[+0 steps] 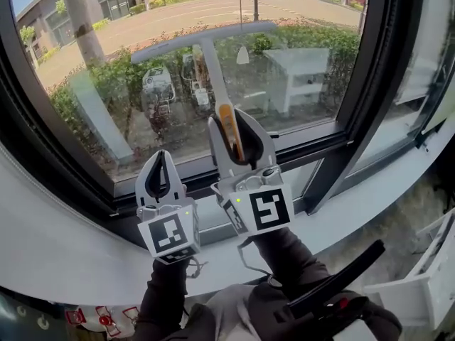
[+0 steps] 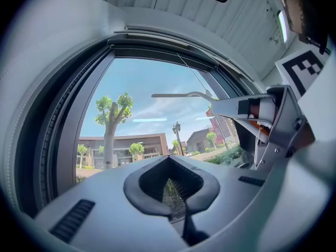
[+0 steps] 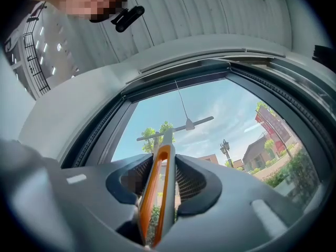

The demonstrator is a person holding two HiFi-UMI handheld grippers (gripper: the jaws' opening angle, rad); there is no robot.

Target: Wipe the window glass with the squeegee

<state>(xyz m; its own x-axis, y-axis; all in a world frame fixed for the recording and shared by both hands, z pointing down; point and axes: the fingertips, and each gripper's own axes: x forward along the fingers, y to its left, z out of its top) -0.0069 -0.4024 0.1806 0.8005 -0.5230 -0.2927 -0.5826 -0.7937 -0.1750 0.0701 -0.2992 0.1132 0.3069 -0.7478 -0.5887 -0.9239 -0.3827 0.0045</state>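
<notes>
Up before the window glass (image 1: 298,20), the squeegee (image 1: 212,62) stands upright, its blade crosswise high on the pane. Its orange handle is pinched between the jaws of the right gripper (image 1: 229,123). Just beside and lower, the left gripper (image 1: 162,156) has its jaws pressed together on nothing.

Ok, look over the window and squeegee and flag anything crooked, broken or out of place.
Nothing broken or spilled. Only the squeegee, clamped in the right tool, sits askew: its blade slants across the window glass, left end lower. The left tool is shut and empty.
</notes>
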